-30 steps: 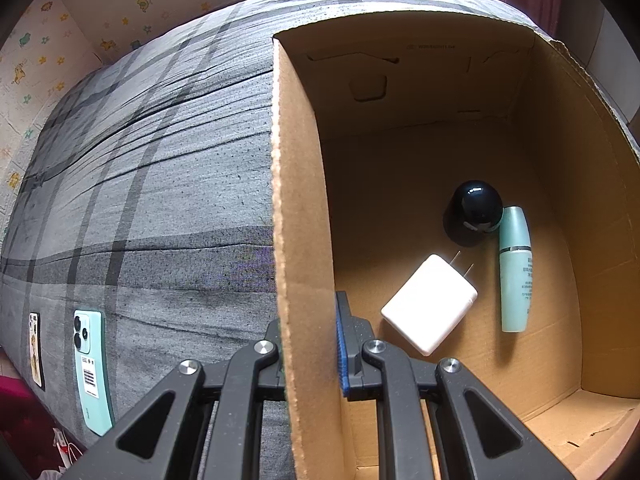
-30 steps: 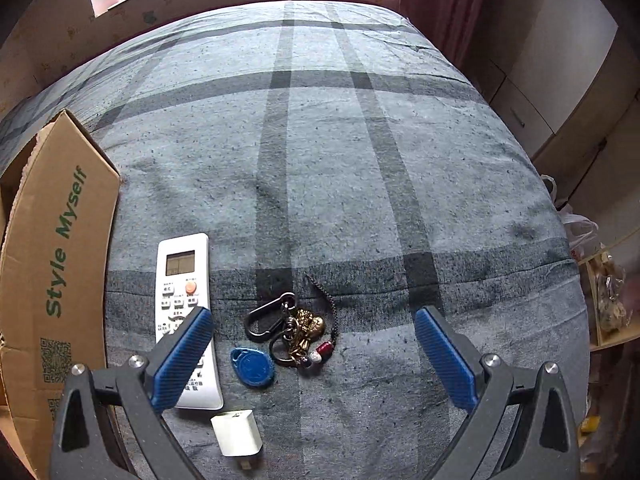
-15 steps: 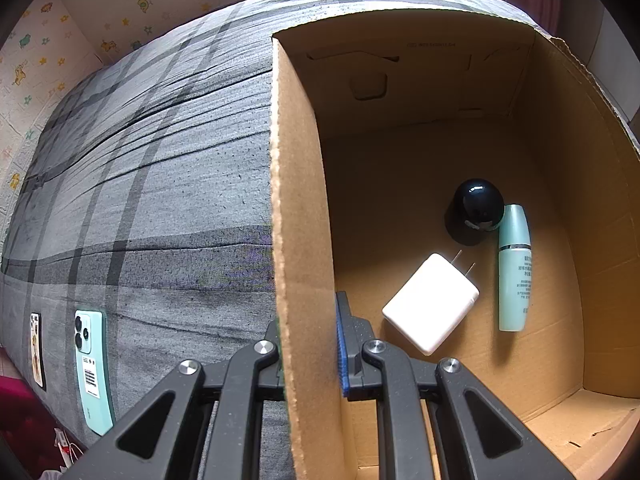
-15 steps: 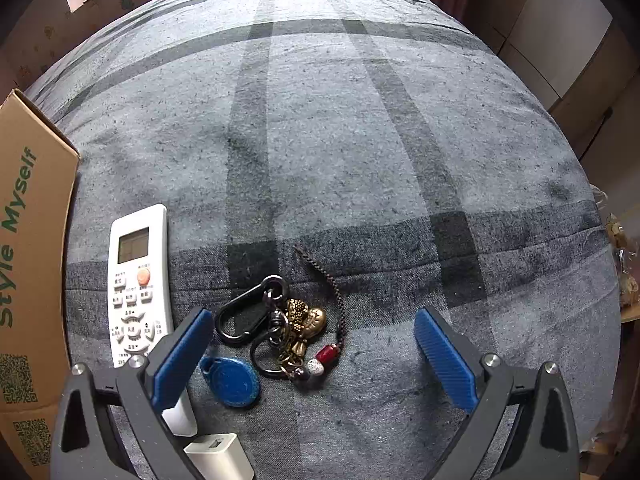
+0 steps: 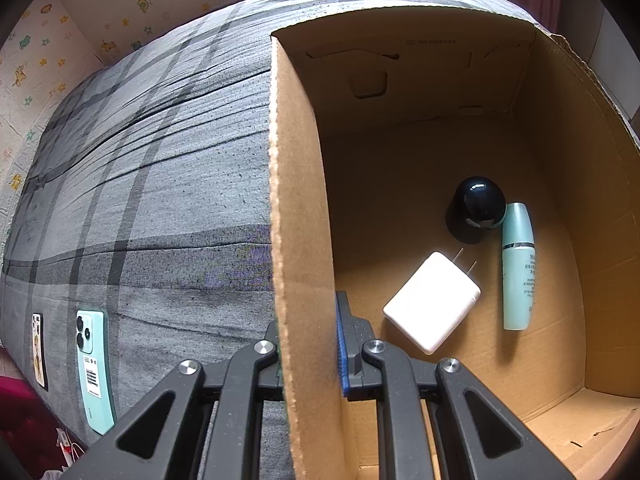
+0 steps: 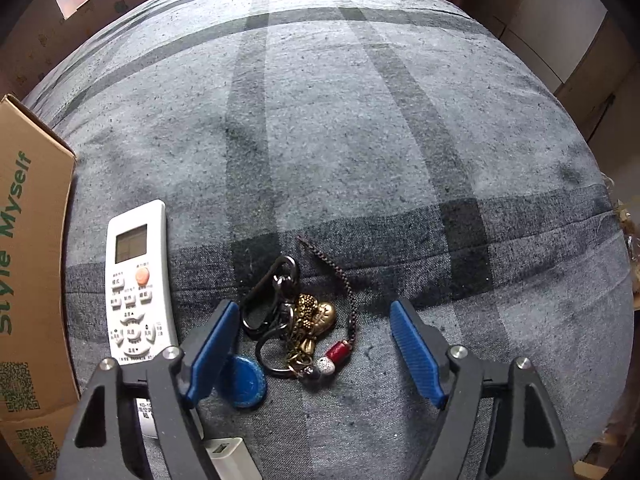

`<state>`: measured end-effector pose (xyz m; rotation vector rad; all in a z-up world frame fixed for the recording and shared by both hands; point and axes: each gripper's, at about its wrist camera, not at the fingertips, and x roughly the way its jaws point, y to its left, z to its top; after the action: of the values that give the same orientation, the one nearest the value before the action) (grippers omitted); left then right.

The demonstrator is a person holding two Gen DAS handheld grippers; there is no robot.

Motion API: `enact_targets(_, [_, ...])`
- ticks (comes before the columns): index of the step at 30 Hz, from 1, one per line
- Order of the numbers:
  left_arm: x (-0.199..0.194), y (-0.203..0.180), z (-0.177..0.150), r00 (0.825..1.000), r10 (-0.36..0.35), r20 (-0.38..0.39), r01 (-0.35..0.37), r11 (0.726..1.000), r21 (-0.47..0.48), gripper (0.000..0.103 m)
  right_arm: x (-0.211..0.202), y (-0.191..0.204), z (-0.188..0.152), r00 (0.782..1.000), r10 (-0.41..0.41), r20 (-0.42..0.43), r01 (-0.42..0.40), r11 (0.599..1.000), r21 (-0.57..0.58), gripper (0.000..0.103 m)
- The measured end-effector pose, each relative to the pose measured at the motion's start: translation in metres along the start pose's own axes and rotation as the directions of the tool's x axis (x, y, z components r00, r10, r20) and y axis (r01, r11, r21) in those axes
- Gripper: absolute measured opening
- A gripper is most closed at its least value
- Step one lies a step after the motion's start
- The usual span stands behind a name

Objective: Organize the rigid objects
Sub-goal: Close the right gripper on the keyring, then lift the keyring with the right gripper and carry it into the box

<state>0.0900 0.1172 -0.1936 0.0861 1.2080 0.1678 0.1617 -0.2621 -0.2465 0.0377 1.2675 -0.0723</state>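
Note:
My left gripper (image 5: 310, 344) is shut on the left wall of an open cardboard box (image 5: 296, 184). Inside the box lie a white plug charger (image 5: 432, 308), a black round object (image 5: 478, 206) and a pale green tube (image 5: 518, 266). My right gripper (image 6: 316, 344) is open, low over a keychain bunch (image 6: 308, 320) with a black carabiner, brass charms, a beaded cord and a blue round fob (image 6: 246, 380). The keys lie between the fingers. A white remote control (image 6: 134, 284) lies just left of the left finger.
The box's outer wall (image 6: 24, 280) with green lettering stands left of the remote. A small white charger (image 6: 228, 456) lies under my right gripper. A mint-green phone (image 5: 92, 368) and a narrow card (image 5: 38, 348) lie on the grey plaid bedcover at the bed's edge.
My right gripper has moved forward and down, so the keychain now sits between its open fingers. The left gripper and the box have not moved.

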Motion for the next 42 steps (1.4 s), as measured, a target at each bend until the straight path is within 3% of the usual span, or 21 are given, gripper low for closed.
enact_targets(4, [0.000, -0.001, 0.000, 1.000, 0.003, 0.001, -0.003, 1.000, 0.001, 0.015, -0.009, -0.002, 0.000, 1.000, 0.000, 0.007, 0.000, 1.000, -0.001, 0.026])
enact_targets(9, [-0.001, -0.001, 0.000, 1.000, 0.004, 0.001, -0.004, 1.000, -0.001, 0.015, -0.017, -0.014, -0.001, 0.999, 0.042, 0.022, -0.043, 0.998, 0.046, 0.026])
enact_targets(21, [-0.002, -0.002, 0.000, 1.000, 0.006, 0.003, -0.006, 1.000, -0.001, 0.015, -0.049, -0.014, -0.003, 0.997, 0.045, 0.059, -0.047, 0.999, 0.027, 0.025])
enact_targets(42, [-0.002, -0.002, 0.001, 1.000, 0.000, 0.001, 0.000, 1.000, -0.006, 0.015, -0.125, 0.044, 0.007, 0.982, 0.104, 0.158, -0.083, 0.987, -0.136, 0.025])
